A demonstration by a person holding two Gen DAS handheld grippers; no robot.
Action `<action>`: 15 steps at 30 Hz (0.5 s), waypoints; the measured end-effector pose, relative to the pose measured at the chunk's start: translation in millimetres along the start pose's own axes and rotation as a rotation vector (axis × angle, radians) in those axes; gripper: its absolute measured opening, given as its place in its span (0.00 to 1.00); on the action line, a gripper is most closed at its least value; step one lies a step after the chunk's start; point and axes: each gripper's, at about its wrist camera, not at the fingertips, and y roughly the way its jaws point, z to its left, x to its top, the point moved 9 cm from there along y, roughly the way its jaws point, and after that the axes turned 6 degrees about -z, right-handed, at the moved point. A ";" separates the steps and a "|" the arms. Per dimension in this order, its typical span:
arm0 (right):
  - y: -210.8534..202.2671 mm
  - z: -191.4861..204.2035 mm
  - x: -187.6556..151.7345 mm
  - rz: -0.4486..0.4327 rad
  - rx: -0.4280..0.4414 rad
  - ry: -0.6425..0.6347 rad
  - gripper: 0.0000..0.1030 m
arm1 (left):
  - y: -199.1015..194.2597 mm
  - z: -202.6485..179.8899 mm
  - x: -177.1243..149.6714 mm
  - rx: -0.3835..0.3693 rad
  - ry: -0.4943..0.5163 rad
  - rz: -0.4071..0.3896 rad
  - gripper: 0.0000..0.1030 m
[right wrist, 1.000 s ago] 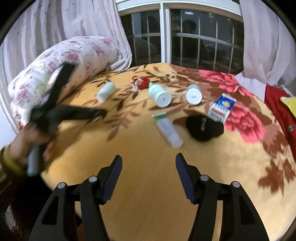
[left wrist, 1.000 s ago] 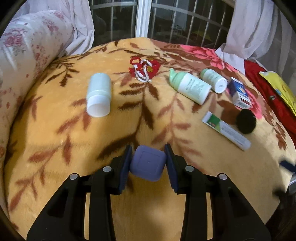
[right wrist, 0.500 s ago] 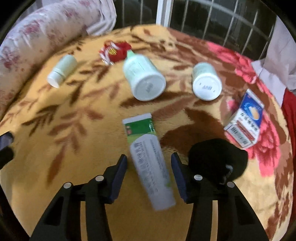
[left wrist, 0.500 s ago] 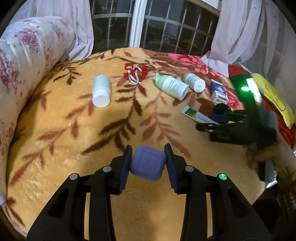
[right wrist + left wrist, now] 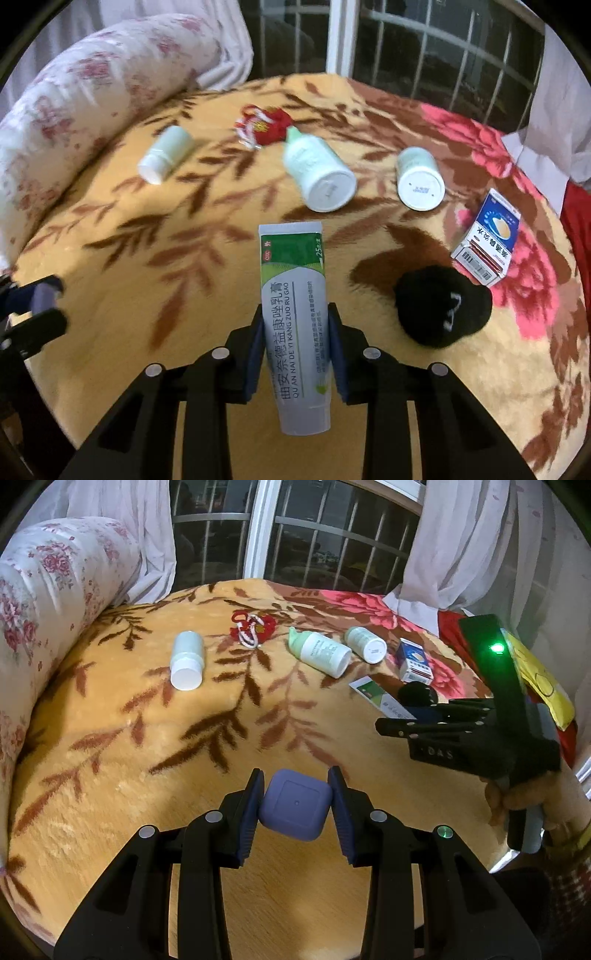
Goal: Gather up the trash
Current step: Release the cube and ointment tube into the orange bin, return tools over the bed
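A green and white ointment tube (image 5: 291,280) lies lengthwise on the yellow floral blanket (image 5: 147,295). My right gripper (image 5: 295,325) is closing its jaws around the tube's middle, and the blue pads (image 5: 258,332) touch both of its sides. In the left wrist view the right gripper (image 5: 391,720) reaches onto the tube (image 5: 373,696) from the right, held by a hand (image 5: 524,797). My left gripper (image 5: 295,805) is shut on a small purple rounded case (image 5: 295,812) and holds it above the blanket near the front edge.
On the blanket lie a white bottle (image 5: 166,155), a red and white trinket (image 5: 264,125), a pale green bottle (image 5: 317,170), a small white jar (image 5: 419,177), a blue and white box (image 5: 487,240) and a black cap (image 5: 443,306). A floral pillow (image 5: 74,92) borders the left.
My right gripper came down over the tube and its jaws narrowed from wide apart to touching the tube's sides. My left gripper drew back with the purple case still in it.
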 end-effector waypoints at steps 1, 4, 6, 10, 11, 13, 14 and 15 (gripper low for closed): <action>-6.7 2.2 -0.5 -0.011 0.001 -0.008 0.30 | -1.7 -1.8 -1.0 -0.002 0.002 -0.001 0.34; -30.7 12.2 -5.3 -0.042 0.020 -0.019 0.30 | -11.3 -10.9 -6.7 -0.020 0.016 0.001 0.35; -49.0 18.8 -11.8 -0.062 0.033 -0.027 0.30 | -19.4 -17.3 -12.0 -0.031 0.031 0.000 0.35; -81.6 31.3 -33.3 -0.088 0.059 -0.035 0.30 | -35.4 -29.9 -25.7 -0.061 0.052 0.011 0.34; -89.5 33.8 -40.9 -0.090 0.070 -0.032 0.30 | -39.2 -32.6 -29.6 -0.068 0.057 0.015 0.35; -102.7 39.4 -57.6 -0.085 0.095 -0.031 0.30 | -47.7 -39.0 -41.0 -0.088 0.065 0.029 0.35; -108.2 42.6 -66.5 -0.079 0.104 -0.032 0.31 | -51.2 -41.8 -46.5 -0.095 0.070 0.037 0.35; -113.6 46.2 -75.9 -0.072 0.114 -0.033 0.31 | -54.7 -45.1 -53.8 -0.105 0.076 0.049 0.35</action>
